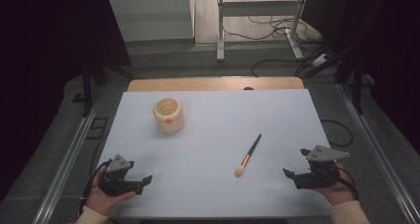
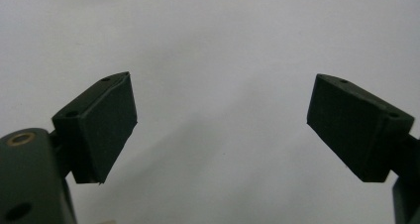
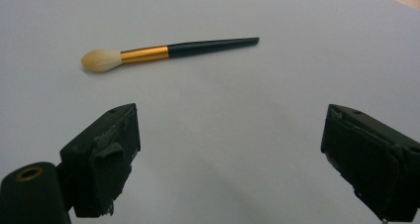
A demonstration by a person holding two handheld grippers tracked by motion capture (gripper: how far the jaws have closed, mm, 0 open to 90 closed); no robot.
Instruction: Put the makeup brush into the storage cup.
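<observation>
High view shows the whole white table (image 1: 208, 184) with 2 grippers held low at its near edge, 1 in each hand. The left gripper (image 1: 141, 183) points toward the middle of the table, and its fingers are spread with nothing between them. The right gripper (image 1: 292, 177) points the opposite way, toward the left one, and its fingers are also spread and hold nothing.

The brush (image 1: 247, 155) lies flat on the table between the 2 grippers, nearer the right gripper's fingertips and a little beyond them, well apart from the left gripper's fingers. Its pale bristle tip points toward the near edge and its dark handle slants away. The cream jar (image 1: 169, 115) stands upright farther out, well beyond the left gripper's fingertips, with a small orange mark on its side; I cannot tell whether that mark carries any writing.

Right gripper view adds detail: the brush (image 3: 163, 51) lies ahead of the spread fingers (image 3: 101, 159), apart from both, and shows a gold band between the bristles and the black handle. The jar is outside this view.

Left gripper view shows the 2 spread fingers (image 2: 96, 125) over bare white table (image 2: 218, 60).
</observation>
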